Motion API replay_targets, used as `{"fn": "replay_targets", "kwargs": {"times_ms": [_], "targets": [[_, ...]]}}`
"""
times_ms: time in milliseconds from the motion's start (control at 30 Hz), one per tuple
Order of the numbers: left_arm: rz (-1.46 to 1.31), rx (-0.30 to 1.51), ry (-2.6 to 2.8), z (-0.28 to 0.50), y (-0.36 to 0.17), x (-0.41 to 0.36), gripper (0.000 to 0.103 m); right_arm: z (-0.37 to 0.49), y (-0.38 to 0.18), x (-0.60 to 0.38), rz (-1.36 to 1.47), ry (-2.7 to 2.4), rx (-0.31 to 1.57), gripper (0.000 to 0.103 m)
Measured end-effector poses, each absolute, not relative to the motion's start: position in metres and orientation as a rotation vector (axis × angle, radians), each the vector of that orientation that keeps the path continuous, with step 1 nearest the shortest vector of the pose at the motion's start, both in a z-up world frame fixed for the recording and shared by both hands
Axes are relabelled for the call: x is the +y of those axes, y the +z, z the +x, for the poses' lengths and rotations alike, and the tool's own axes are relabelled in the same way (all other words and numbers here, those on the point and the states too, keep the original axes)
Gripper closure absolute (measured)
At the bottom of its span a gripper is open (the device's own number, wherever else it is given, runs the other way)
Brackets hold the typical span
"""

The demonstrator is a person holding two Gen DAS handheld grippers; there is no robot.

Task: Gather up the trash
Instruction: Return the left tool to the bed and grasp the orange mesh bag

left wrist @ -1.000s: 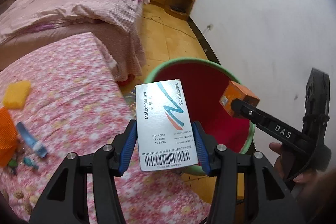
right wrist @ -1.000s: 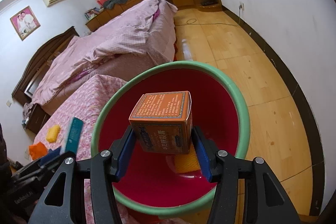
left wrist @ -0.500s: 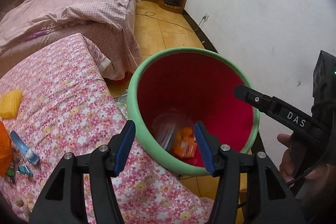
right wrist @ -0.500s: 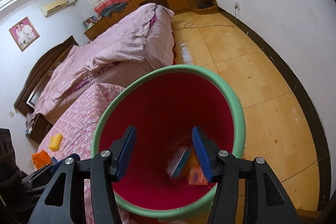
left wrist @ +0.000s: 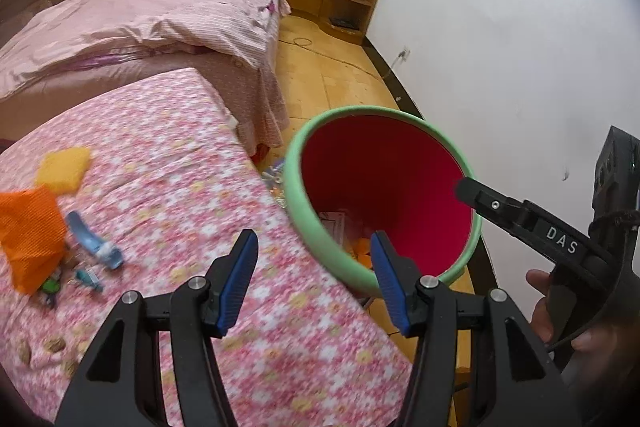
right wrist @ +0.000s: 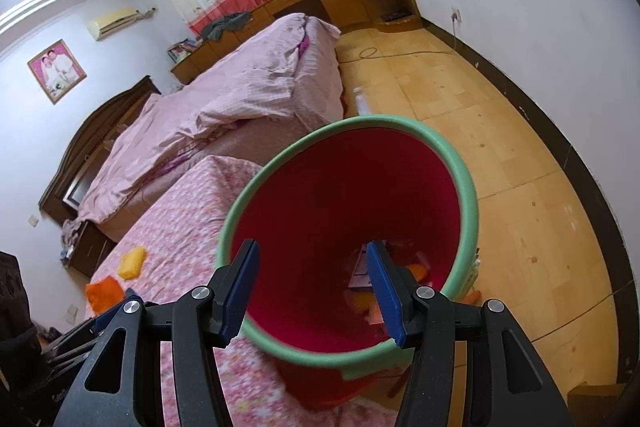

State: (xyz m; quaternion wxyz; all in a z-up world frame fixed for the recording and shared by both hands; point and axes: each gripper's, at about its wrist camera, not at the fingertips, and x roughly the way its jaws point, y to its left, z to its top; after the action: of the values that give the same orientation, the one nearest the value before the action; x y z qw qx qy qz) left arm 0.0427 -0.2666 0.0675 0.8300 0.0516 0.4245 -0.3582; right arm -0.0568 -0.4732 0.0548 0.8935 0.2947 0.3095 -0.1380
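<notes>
Tilting downward, left gripper (left wrist: 314, 283) released, right gripper (right wrist: 312, 281) released, both empty above bin (right wrist: 466, 187).

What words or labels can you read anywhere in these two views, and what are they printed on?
"DAS": white letters on the black finger of the right gripper, in the left wrist view.
Packaging at the bottom of the bin: print too small and blurred to read.
Small items on the flowered bedspread: any print is blurred.
Nothing readable in the right wrist view.
</notes>
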Motion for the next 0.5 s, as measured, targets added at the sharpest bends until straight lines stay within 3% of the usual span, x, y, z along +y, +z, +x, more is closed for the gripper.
{"fn": "replay_targets", "kwargs": {"times_ms": [500], "targets": [[-0.026, 0.862, -0.585, 0.052, 0.078, -0.149, 0.045, -0.043, 0.069, -0.4, 0.548, -0.197, 0.665, 0.046]]}}
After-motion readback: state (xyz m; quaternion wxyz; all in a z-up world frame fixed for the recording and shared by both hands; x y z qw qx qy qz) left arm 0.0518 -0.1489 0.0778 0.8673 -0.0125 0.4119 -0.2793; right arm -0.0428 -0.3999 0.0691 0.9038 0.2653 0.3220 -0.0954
